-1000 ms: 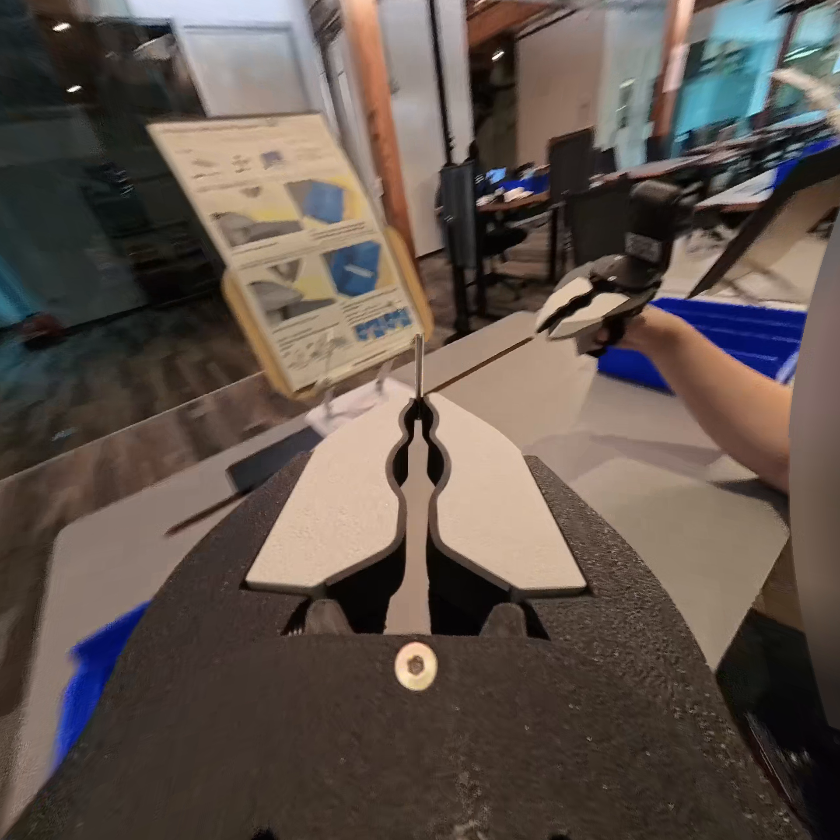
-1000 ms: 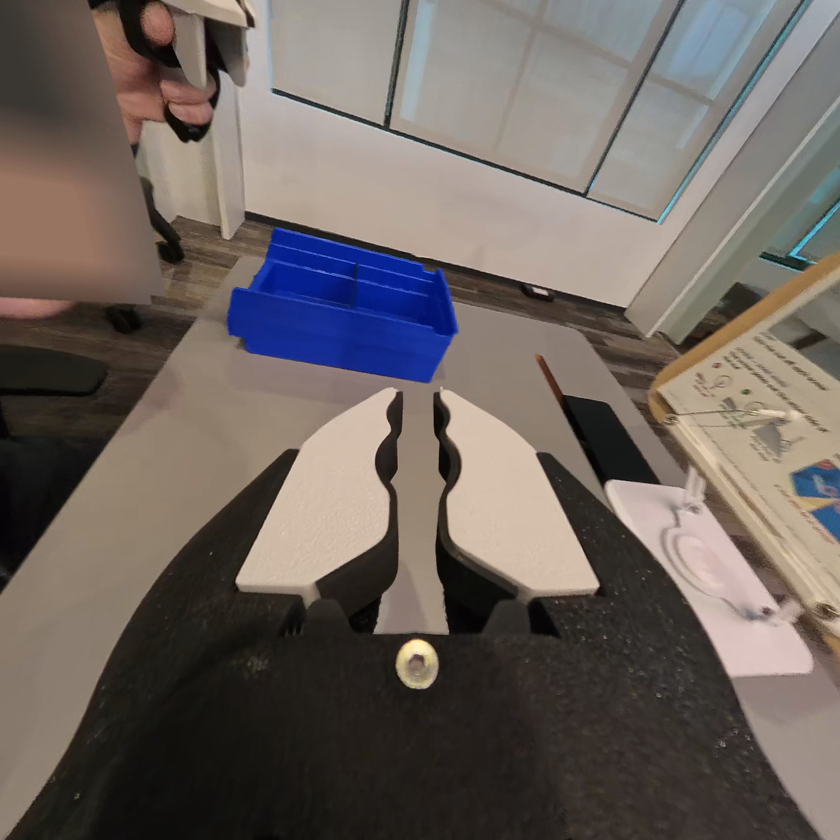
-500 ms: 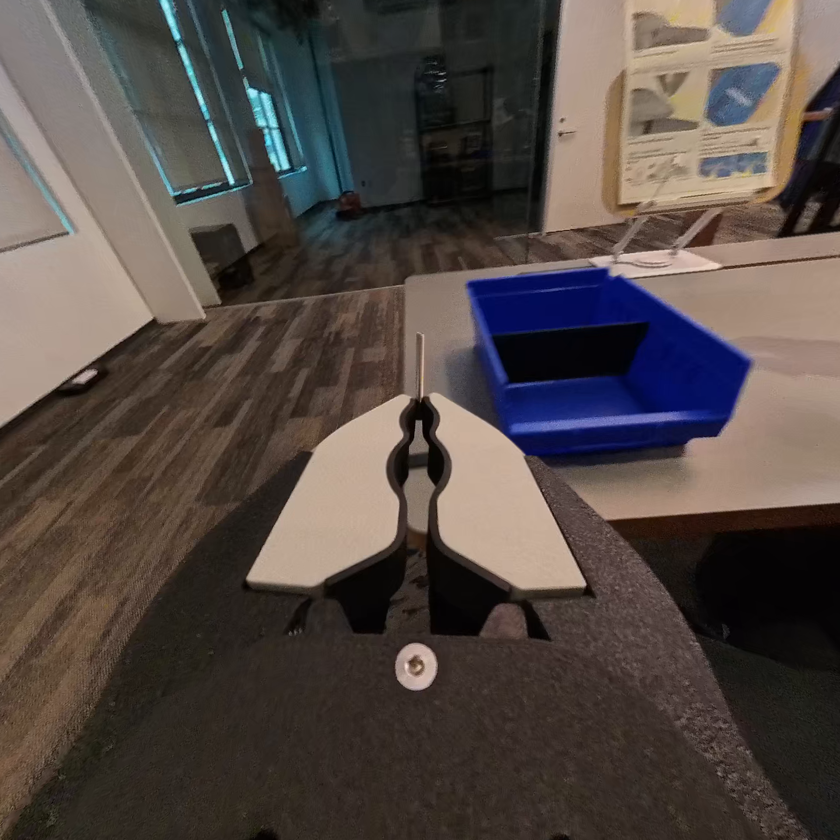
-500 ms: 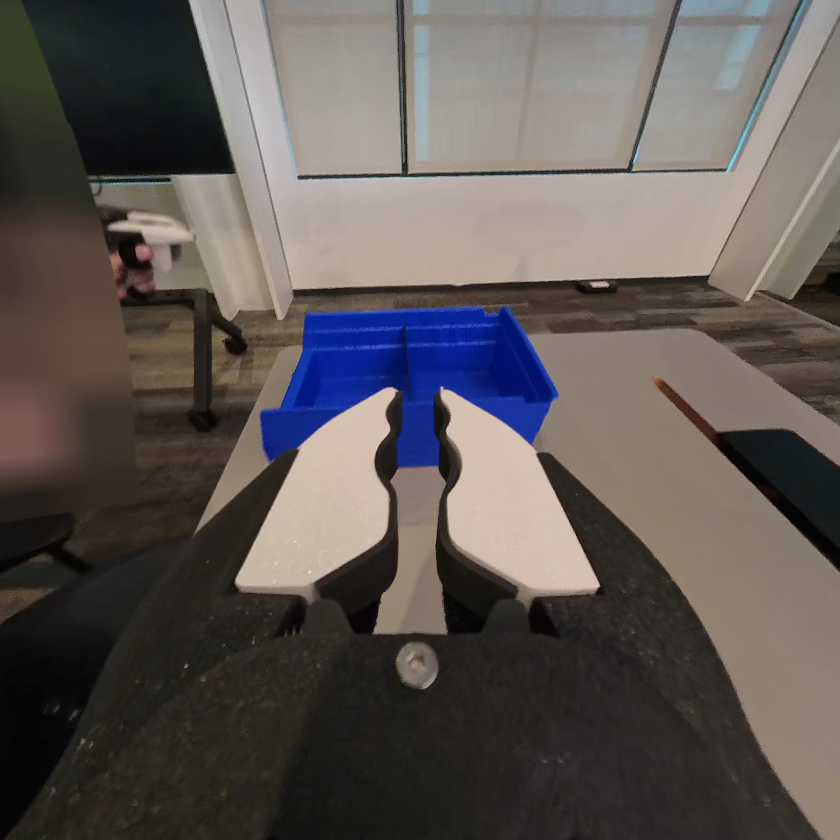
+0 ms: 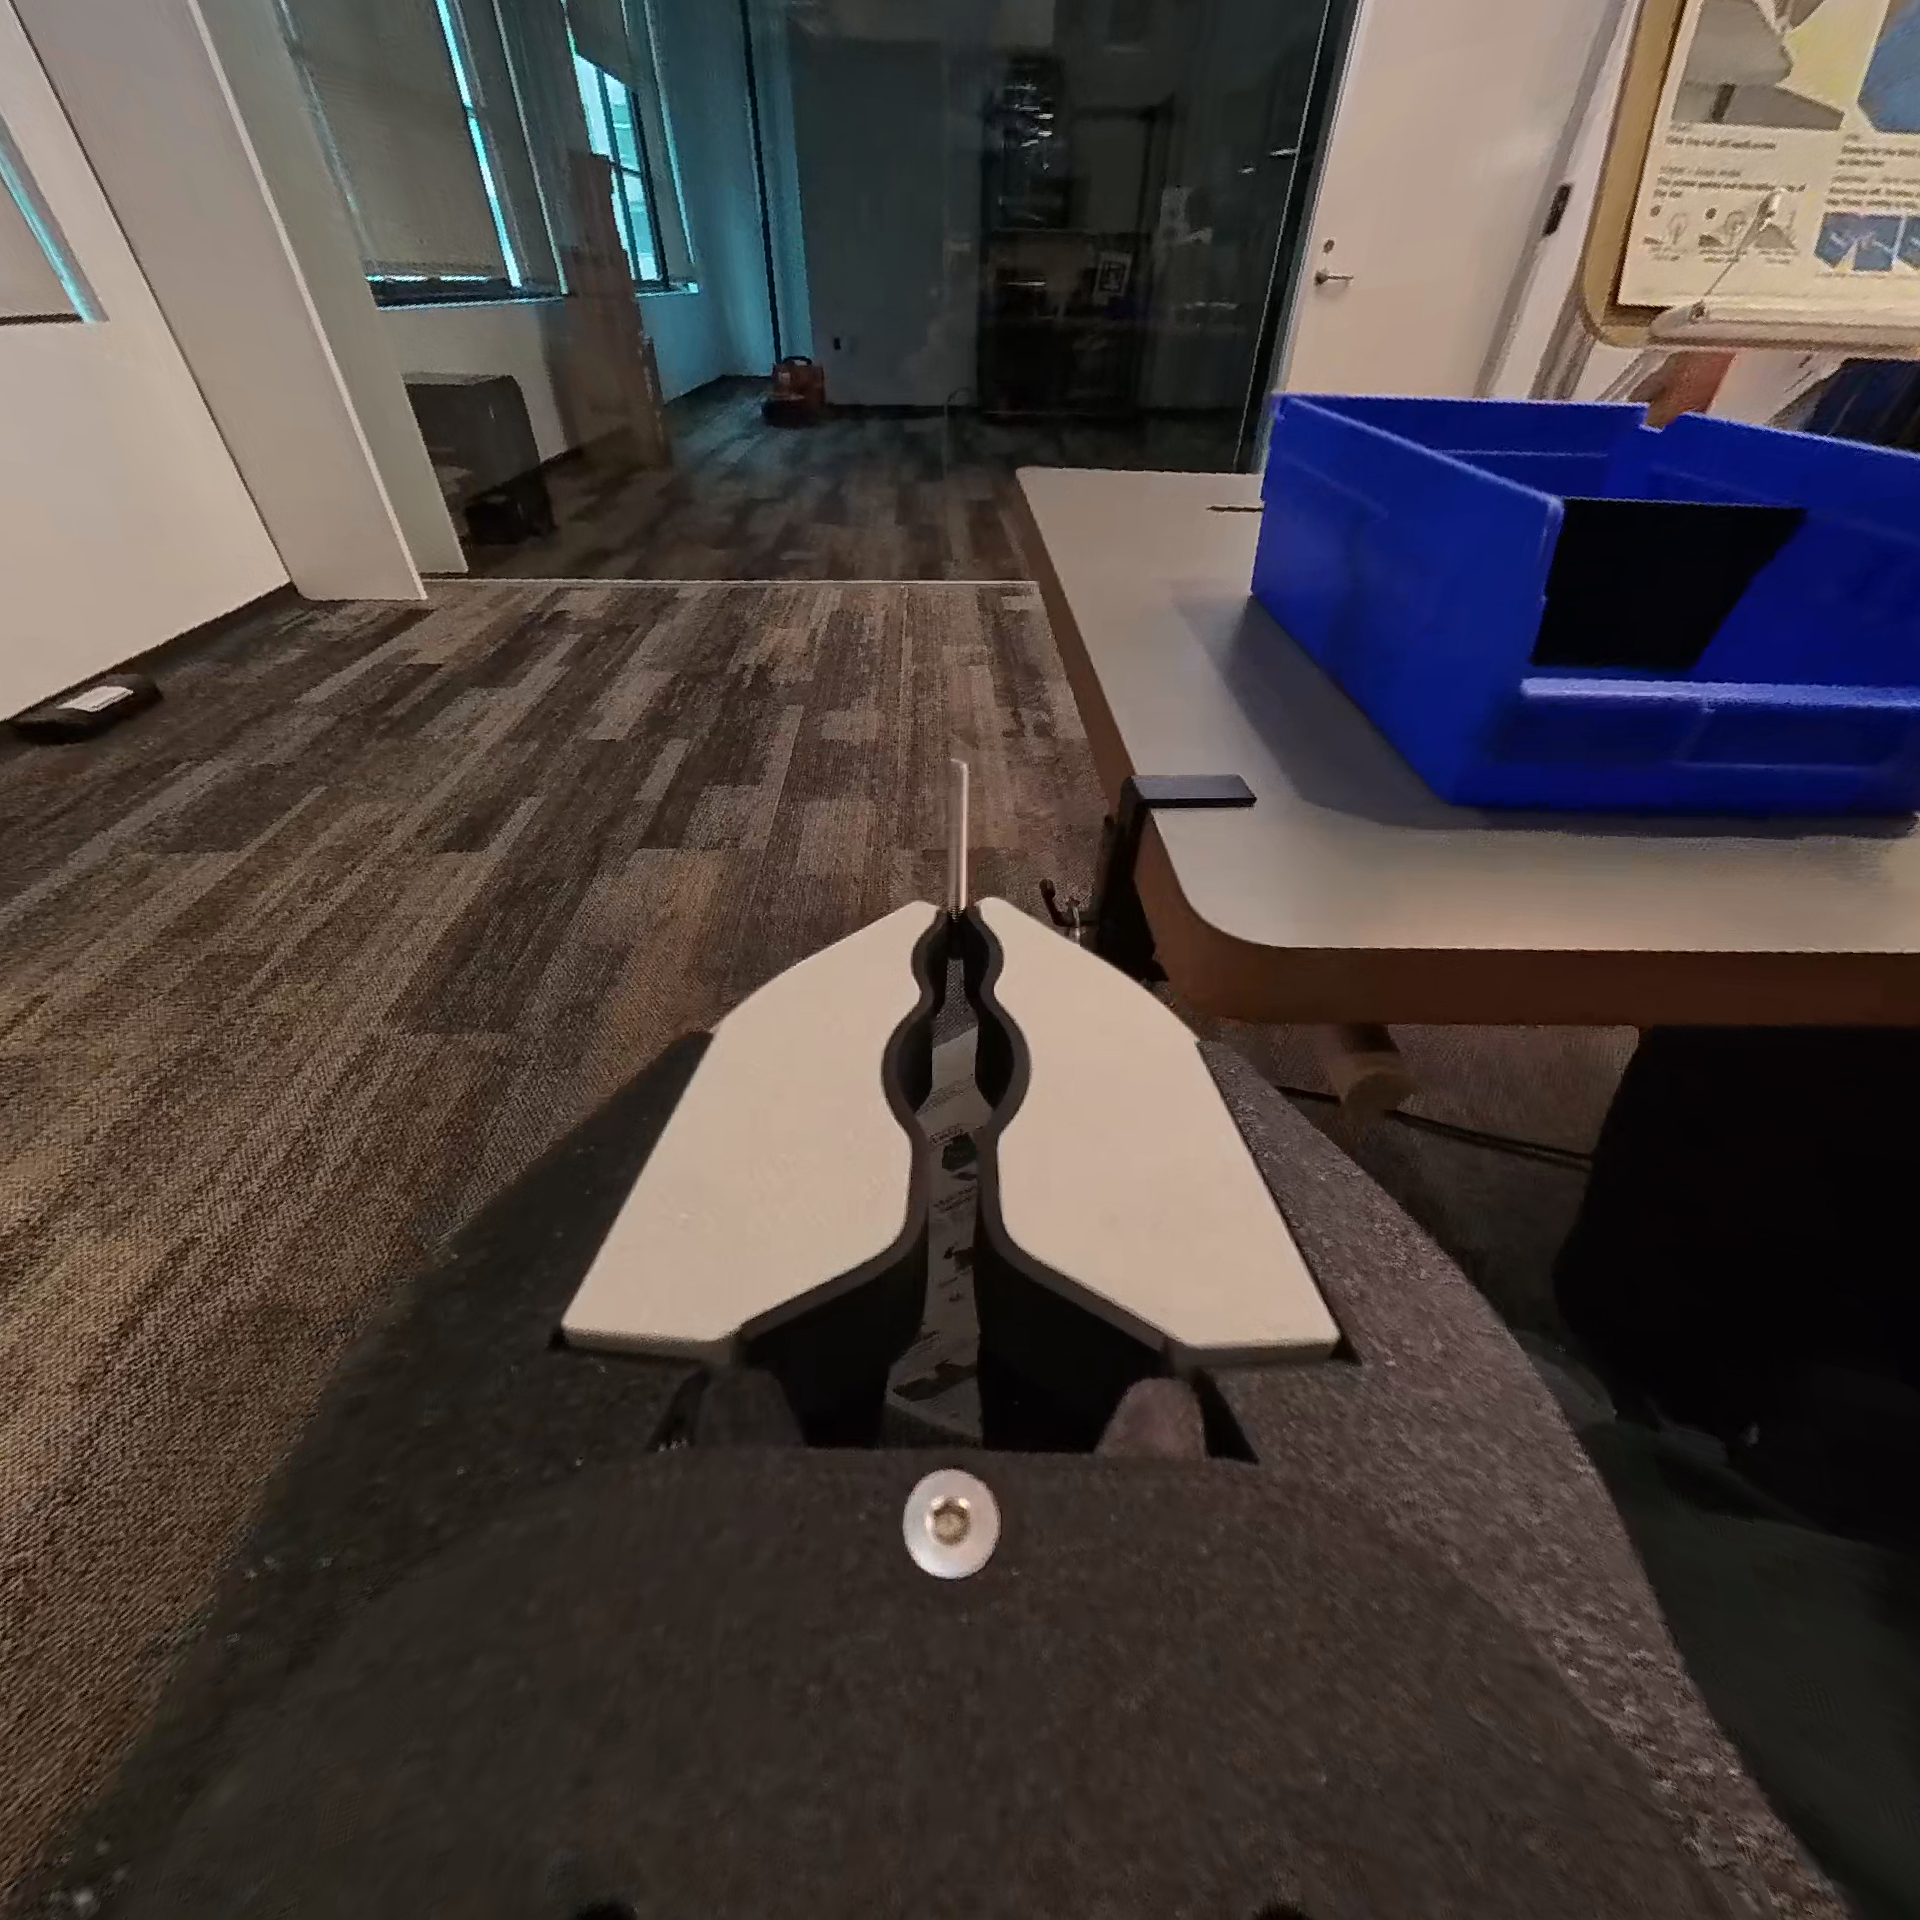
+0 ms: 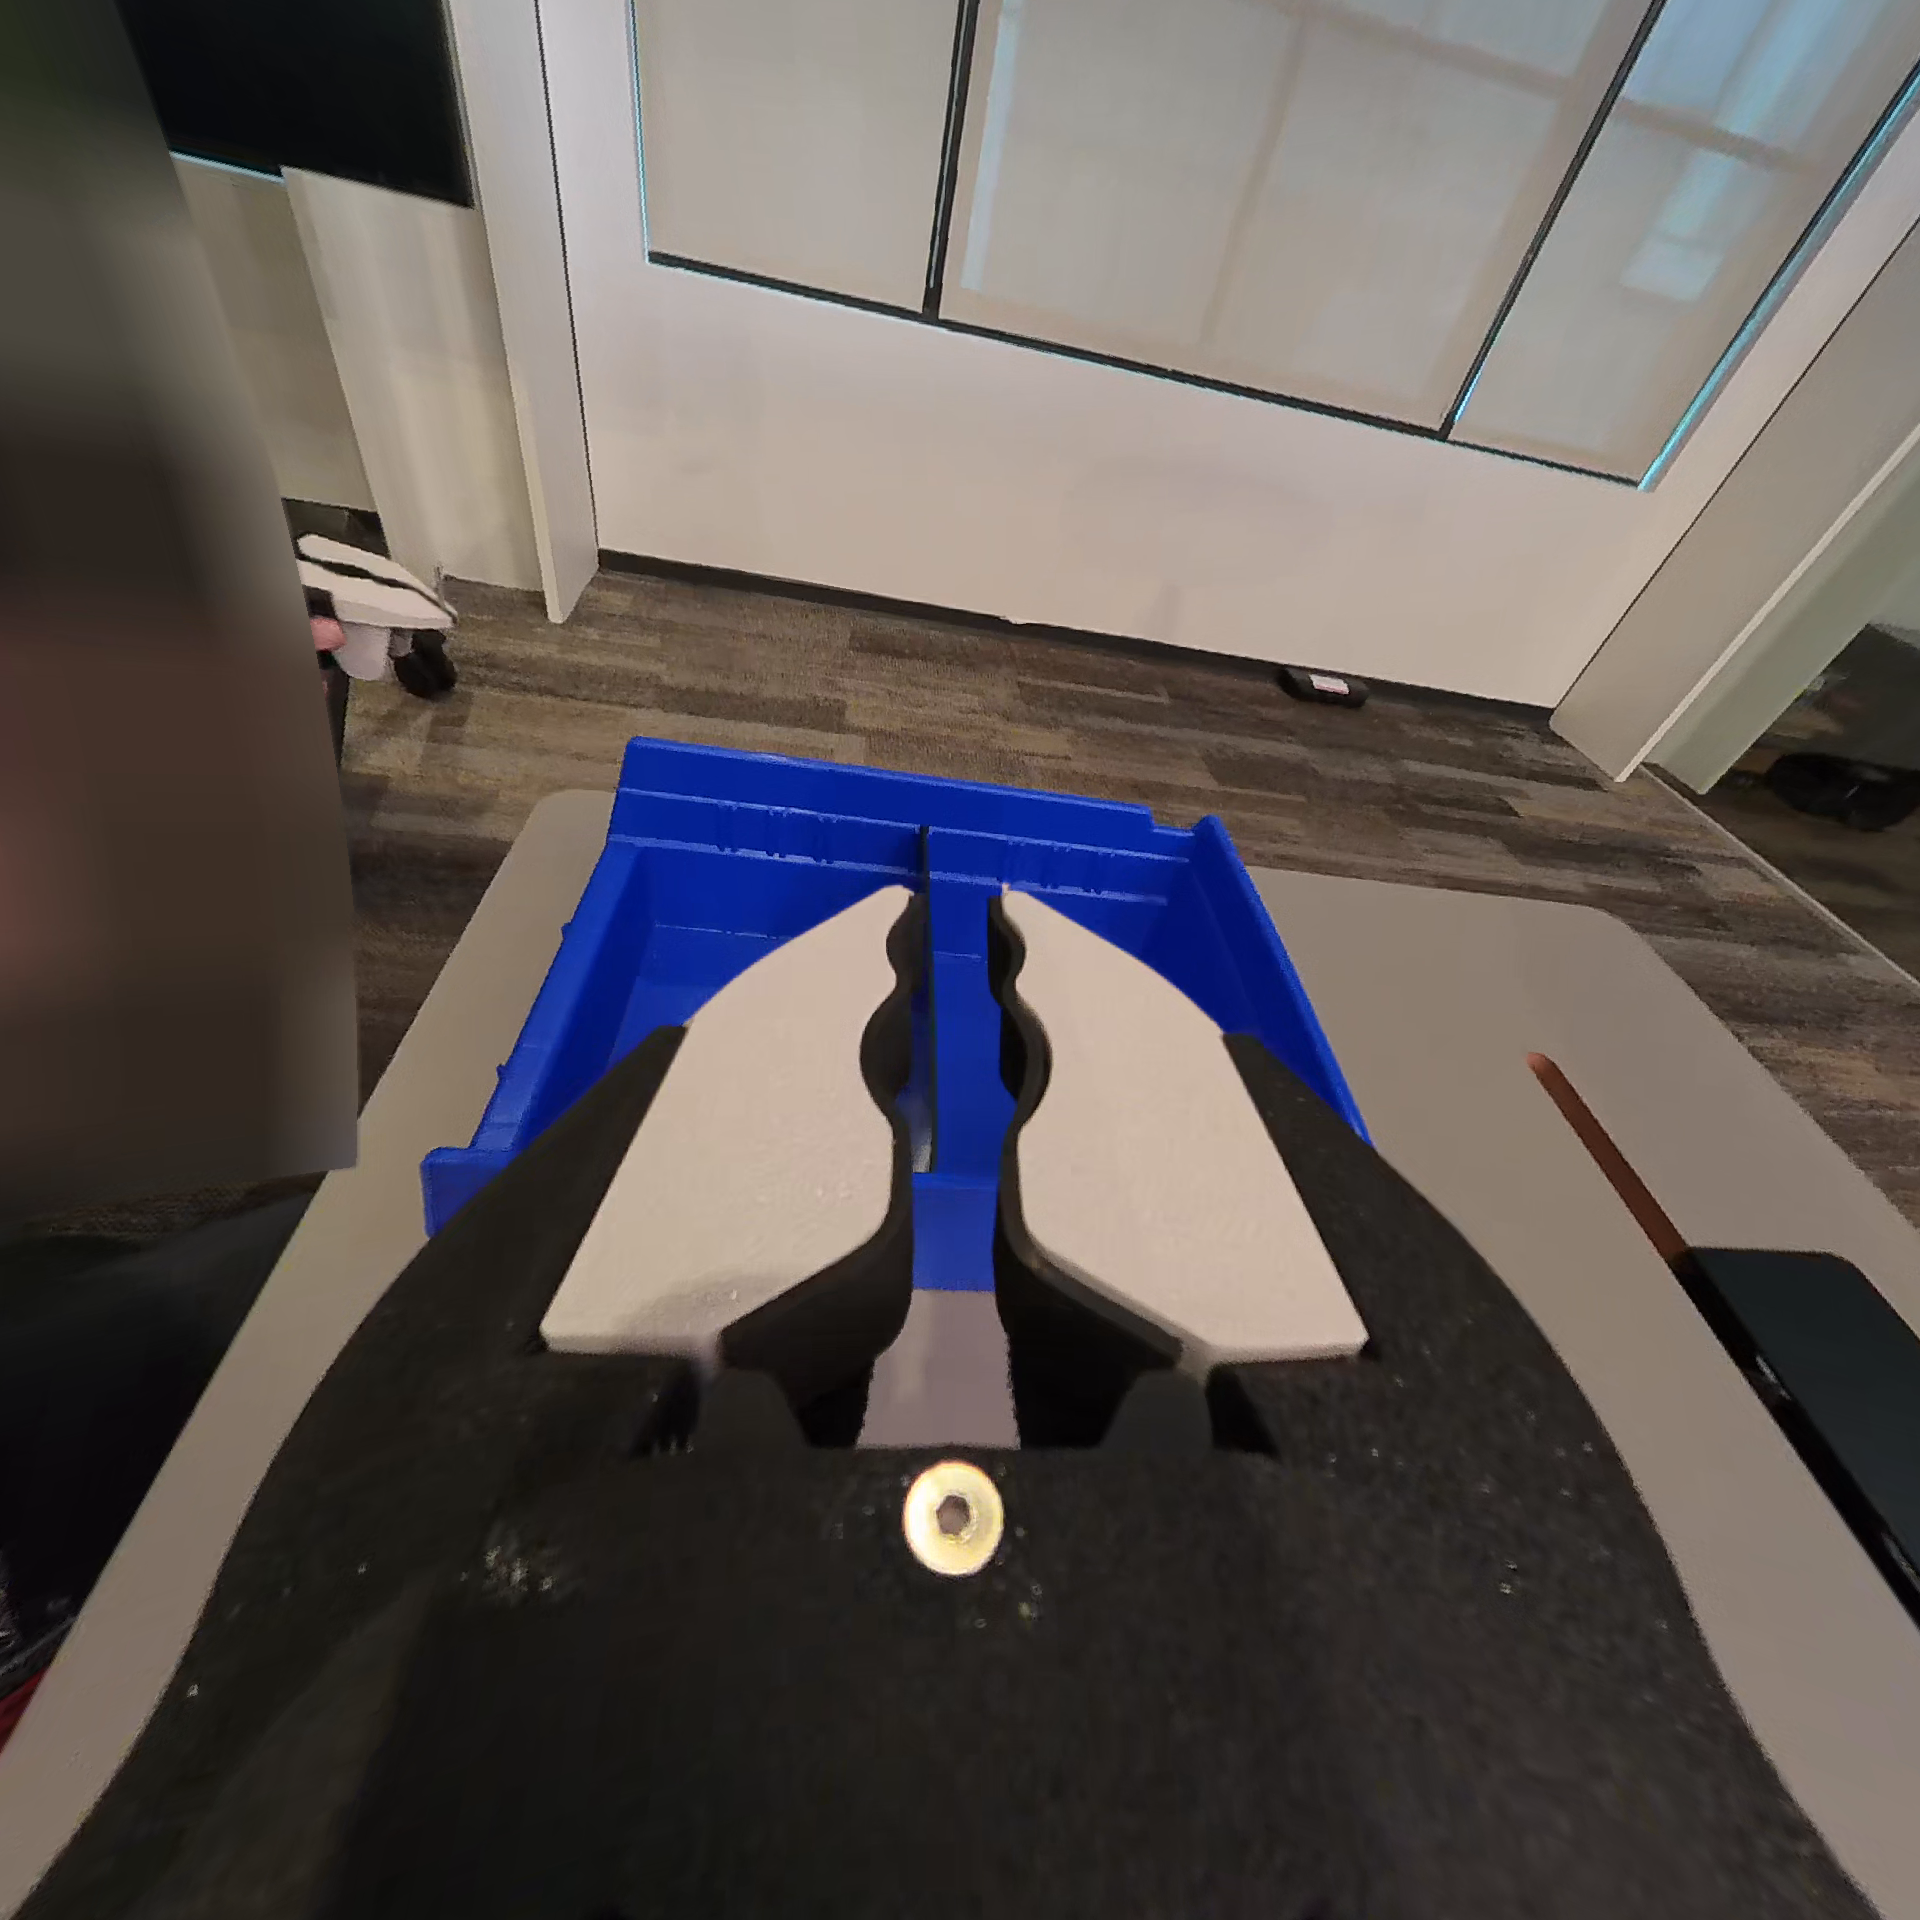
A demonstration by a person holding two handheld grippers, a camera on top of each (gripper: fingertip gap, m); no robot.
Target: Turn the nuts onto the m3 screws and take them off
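1. Left gripper (image 5: 960,906): jaws pressed together at the tips, pinching the lower end of a thin silver m3 screw (image 5: 959,836). The screw stands straight out from the fingertips, its free end bare; no nut can be made out on it.
2. Left gripper position: held off the table edge, above the wood-pattern floor (image 5: 468,831), with the grey table (image 5: 1351,894) to its right.
3. Right gripper (image 6: 954,894): jaws slightly spread, a narrow gap between the white fingers (image 6: 790,1101); nothing shows between them.
4. Right gripper position: above the near wall of the blue bin (image 6: 1226,987), tips pointing into it. A central divider (image 6: 925,997) splits the bin into two compartments and lines up with the gap between the fingers. The bin's contents are mostly hidden by the gripper, so nuts cannot be confirmed.
5. Blue bin in the left wrist view (image 5: 1403,582): it rests on the table near the corner, well to the right of the held screw.
6. Surroundings: a dark flat object (image 6: 1808,1340) lies on the table at the right edge of the right wrist view; an illustrated instruction board (image 5: 1766,166) stands beyond the bin.
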